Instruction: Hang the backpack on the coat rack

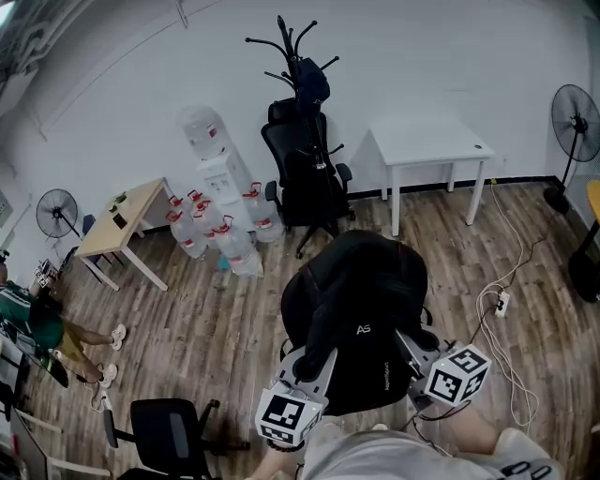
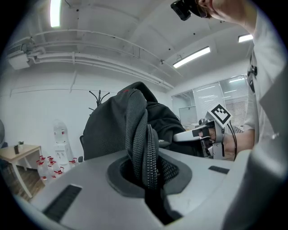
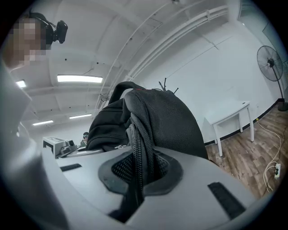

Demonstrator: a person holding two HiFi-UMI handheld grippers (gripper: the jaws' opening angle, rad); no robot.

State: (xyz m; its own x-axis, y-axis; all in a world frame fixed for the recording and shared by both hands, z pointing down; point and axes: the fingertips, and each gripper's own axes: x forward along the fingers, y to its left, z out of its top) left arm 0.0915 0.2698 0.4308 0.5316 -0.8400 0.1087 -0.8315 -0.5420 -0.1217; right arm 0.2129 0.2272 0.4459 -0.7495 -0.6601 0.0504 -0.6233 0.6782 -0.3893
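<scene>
1. A wood-plank floor (image 1: 206, 328) carries a coat rack (image 1: 298, 70), a black office chair (image 1: 305, 173) just in front of it, and a second office chair (image 1: 164, 427) at lower left.
2. A water dispenser (image 1: 223, 178) stands by the wall, with water jugs (image 1: 211, 230) clustered at its foot.
3. A white table (image 1: 427, 145) bears one small dark item (image 1: 478, 147); a wooden table (image 1: 127, 225) holds a few small objects (image 1: 119, 220).
4. A standing fan (image 1: 574, 127) occupies the right edge and another fan (image 1: 58, 214) the left; a power strip (image 1: 502, 302) and white cables (image 1: 511, 272) lie on the boards at right.

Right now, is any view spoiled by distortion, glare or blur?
Head view: wide-angle bowing, sharp, evenly lit. Left gripper view: fisheye with dark corners, ceiling strip light blown out, black fabric backpack sharp. Right gripper view: same fisheye, sharp.
</scene>
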